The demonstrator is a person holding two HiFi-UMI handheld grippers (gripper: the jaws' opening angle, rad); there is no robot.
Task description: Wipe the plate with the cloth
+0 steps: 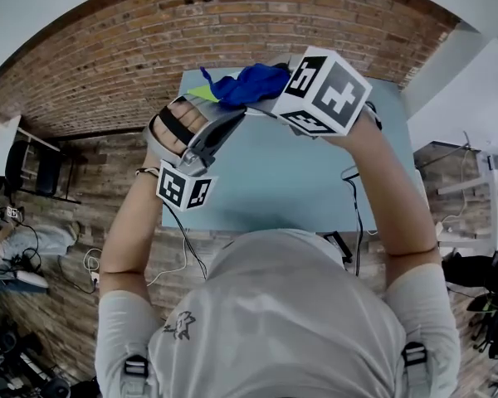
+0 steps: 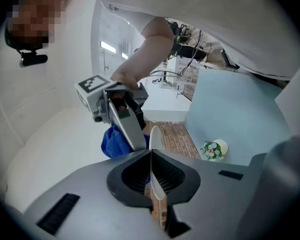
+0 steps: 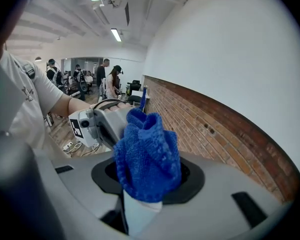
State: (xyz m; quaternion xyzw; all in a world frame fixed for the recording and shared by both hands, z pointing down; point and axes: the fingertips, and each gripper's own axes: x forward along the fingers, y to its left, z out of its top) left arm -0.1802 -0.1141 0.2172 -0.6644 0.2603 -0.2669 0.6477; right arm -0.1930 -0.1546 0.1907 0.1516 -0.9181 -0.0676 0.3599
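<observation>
Pinching white plate point(image 2: 154, 134) edge-on in left tool point(image 2: 151, 154), jaws nearly together on its rim. Gripping bunched blue cloth point(image 3: 146, 154) in right tool point(image 3: 150, 176). Holding both at top centre of head view, above tabletop point(image 1: 290, 181), cloth just beside plate.

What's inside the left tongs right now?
The plate, edge-on, clamped by the left tongs. The blue cloth shows beyond it; the plate's faces and any cloth contact are hidden.
</observation>
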